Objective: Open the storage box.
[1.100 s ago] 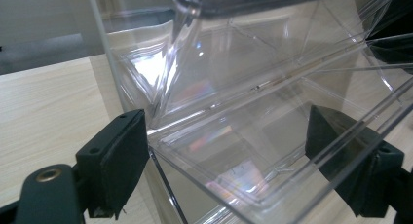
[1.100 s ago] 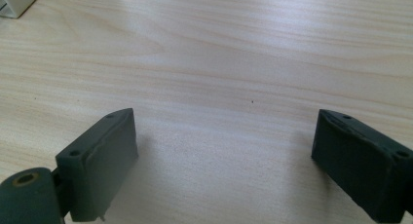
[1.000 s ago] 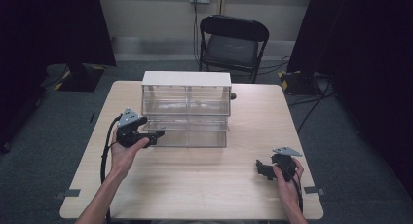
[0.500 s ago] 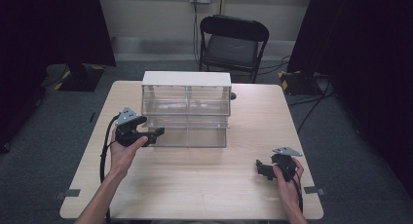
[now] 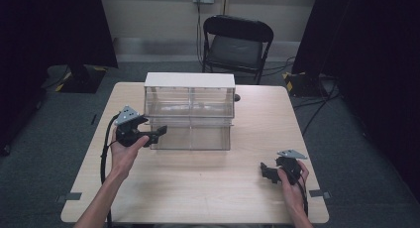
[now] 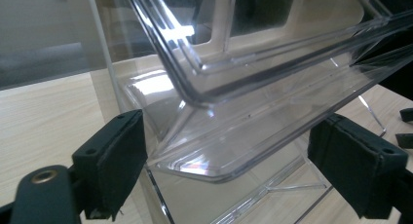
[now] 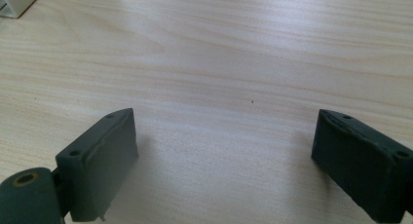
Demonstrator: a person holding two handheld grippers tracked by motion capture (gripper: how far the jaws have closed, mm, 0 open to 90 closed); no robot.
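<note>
I hold two tongs, one in each hand, over one pale wooden worktop [image 5: 198,188]. One clear plastic drawer cabinet [image 5: 189,111] with a white top stands toward the far middle of the worktop; from the high view I count two drawers side by side in the upper row, and a lower row under them whose front is tipped out toward me.

My left tongs [image 5: 157,134] are at the cabinet's lower left front corner, pointing to the right along its face. In the left gripper view the left tongs [image 6: 229,170] are spread wide, nothing pinched, and the rounded lip of one clear tilted drawer [image 6: 234,151] lies between the two black pads [image 6: 114,160], touching neither that I can see. My left hand [image 5: 124,151] grips the body behind them, with one black cable looping down past my wrist.

My right tongs [image 5: 267,171] sit low near the right front of the worktop, well apart from the cabinet, held by my right hand [image 5: 293,181]. In the right gripper view the right tongs [image 7: 224,156] are also released, wide apart, with bare wood grain between them.

One black folding chair [image 5: 237,42] stands beyond the worktop's far edge.
</note>
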